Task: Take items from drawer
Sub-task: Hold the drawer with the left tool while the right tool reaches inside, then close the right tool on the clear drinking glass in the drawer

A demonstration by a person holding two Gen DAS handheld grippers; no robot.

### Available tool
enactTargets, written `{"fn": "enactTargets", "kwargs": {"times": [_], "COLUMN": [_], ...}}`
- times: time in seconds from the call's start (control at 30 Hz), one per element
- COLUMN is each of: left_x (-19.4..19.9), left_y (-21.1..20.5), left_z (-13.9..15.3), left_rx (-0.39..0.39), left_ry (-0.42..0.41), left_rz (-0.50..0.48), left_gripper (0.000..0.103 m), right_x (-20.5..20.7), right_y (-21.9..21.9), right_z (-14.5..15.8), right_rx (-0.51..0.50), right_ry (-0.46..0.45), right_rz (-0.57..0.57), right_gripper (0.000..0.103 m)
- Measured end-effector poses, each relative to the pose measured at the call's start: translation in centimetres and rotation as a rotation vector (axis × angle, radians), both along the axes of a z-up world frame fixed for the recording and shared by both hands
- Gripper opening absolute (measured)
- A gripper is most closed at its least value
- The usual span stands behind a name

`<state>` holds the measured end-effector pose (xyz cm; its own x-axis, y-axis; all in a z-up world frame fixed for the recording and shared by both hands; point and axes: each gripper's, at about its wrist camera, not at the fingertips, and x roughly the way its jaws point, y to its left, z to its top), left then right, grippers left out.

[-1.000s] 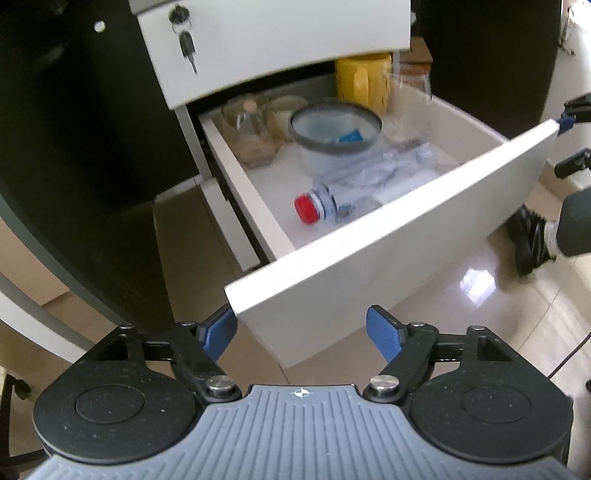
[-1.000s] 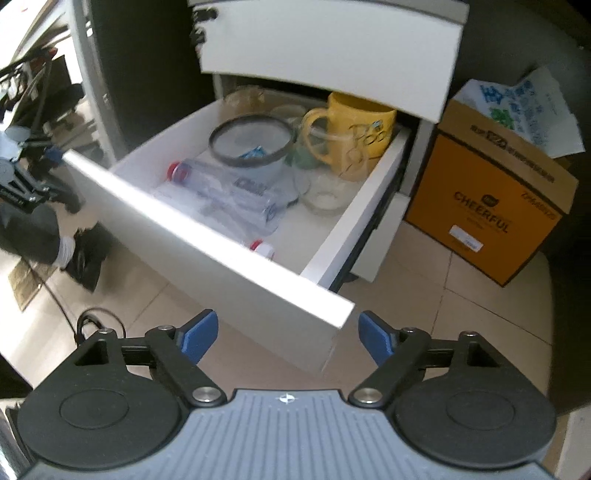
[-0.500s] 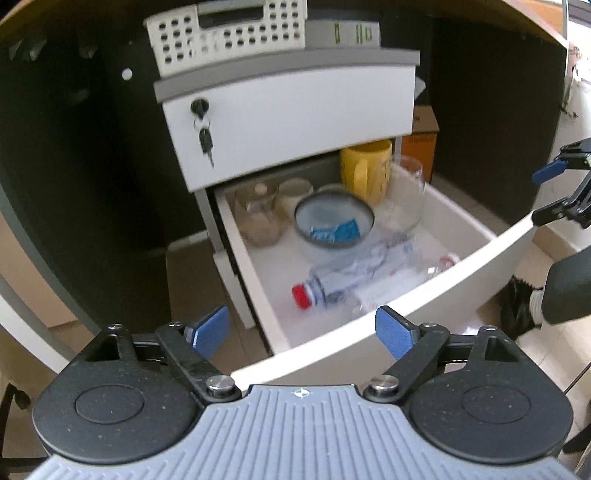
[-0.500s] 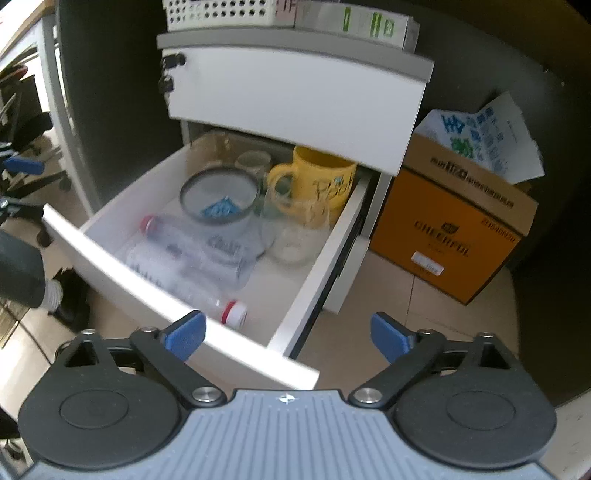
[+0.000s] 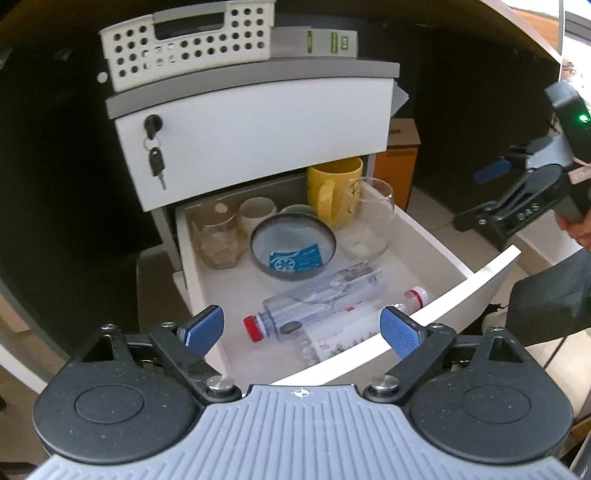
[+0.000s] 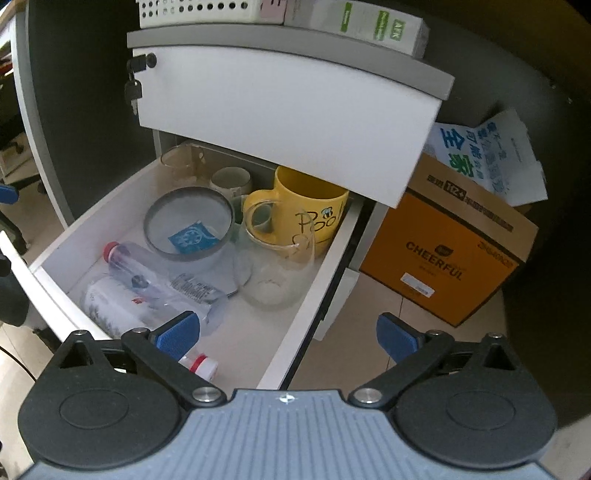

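The white drawer (image 5: pixel 476 280) stands pulled out, also in the right wrist view (image 6: pixel 310 291). It holds a yellow mug (image 5: pixel 334 188) (image 6: pixel 306 210), a grey-rimmed bowl (image 5: pixel 291 245) (image 6: pixel 188 225), a clear glass cup (image 5: pixel 369 221) (image 6: pixel 277 269), a glass jar (image 5: pixel 216 236), a small white cup (image 5: pixel 256 210) and two red-capped plastic bottles (image 5: pixel 317 301) (image 6: pixel 155 277). My left gripper (image 5: pixel 301 328) is open and empty above the drawer's front. My right gripper (image 6: pixel 288 336) is open and empty above its right side; it also shows in the left wrist view (image 5: pixel 513 192).
A closed upper drawer with a key (image 5: pixel 155 162) overhangs the open one. A perforated basket (image 5: pixel 188 40) and a green-and-white box (image 6: pixel 354 18) sit on the cabinet top. An orange cardboard box (image 6: pixel 447 251) stands on the floor to the right.
Both grippers have risen and drawn closer over the drawer, so I look down into it and see the cabinet top. The drawer's contents have not moved.
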<state>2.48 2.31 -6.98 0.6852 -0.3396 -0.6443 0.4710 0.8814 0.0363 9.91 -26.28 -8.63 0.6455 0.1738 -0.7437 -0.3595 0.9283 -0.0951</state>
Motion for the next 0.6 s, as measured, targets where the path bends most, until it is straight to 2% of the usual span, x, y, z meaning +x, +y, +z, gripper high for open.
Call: {"fn": "enactTargets", "kwargs": {"times": [0.6], "left_x": [3.1], "left_y": [-2.6], "left_z": [-1.7], "left_rx": [-0.006], "left_ry": [0.045], "left_rz": [-0.047], "left_gripper": [0.093], "right_x": [7.0], "right_y": [1.9], "right_z": [-4.1], "right_rx": [-0.024], "right_ry": [0.017], "right_rz": [0.127], "right_gripper": [0.102]}}
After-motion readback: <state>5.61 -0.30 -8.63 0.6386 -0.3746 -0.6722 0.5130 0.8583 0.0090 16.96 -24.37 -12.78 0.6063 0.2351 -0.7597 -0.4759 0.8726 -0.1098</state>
